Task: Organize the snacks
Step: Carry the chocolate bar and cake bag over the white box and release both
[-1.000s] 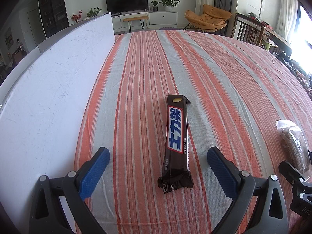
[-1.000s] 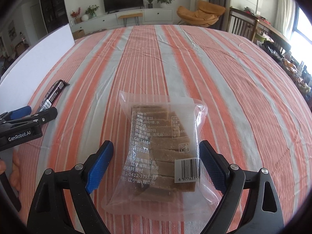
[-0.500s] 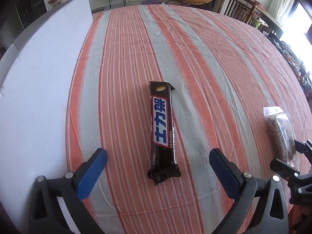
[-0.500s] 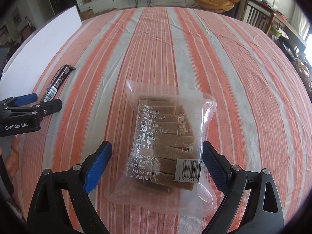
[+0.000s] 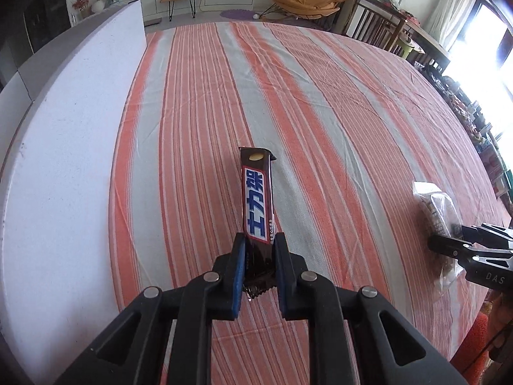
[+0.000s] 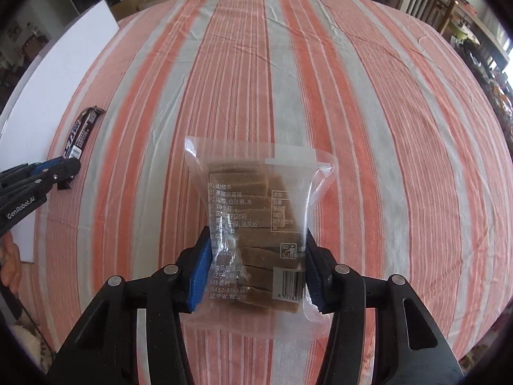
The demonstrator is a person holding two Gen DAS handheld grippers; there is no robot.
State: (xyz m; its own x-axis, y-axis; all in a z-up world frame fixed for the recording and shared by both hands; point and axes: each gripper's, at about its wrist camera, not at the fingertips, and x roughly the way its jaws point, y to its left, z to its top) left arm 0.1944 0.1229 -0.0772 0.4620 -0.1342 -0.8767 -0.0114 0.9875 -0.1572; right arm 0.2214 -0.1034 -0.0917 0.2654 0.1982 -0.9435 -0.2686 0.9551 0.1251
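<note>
Bright daylight pours in from the window (image 5: 481,73), blown out white. Edges bend and darken; focus stays sharp.

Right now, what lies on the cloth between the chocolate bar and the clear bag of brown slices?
Nothing: only bare striped tablecloth separates the chocolate bar from the clear bag, as the right wrist view shows.
</note>
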